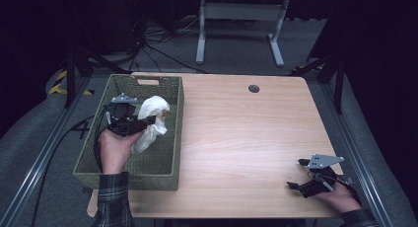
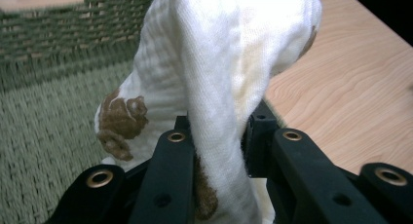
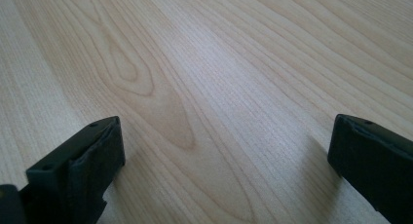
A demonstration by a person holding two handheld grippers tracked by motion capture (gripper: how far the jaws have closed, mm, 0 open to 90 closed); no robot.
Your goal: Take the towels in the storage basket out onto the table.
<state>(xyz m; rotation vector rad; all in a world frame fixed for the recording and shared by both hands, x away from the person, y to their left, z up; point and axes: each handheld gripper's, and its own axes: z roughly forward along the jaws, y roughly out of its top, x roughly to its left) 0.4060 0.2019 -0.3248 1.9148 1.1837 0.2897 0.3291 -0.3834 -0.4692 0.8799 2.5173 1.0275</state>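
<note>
Above the basket [image 1: 162, 160], the white cloth [image 1: 152, 121] hangs pinched between the left gripper's [image 1: 148, 122] jaws.

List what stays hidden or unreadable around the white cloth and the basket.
- White cloth: lower end cut off by the left gripper view's bottom edge, behind the left claw.
- Brown print: its motif is creased and unreadable.
- Basket floor: partly covered by cloth and hand in the high view.
</note>
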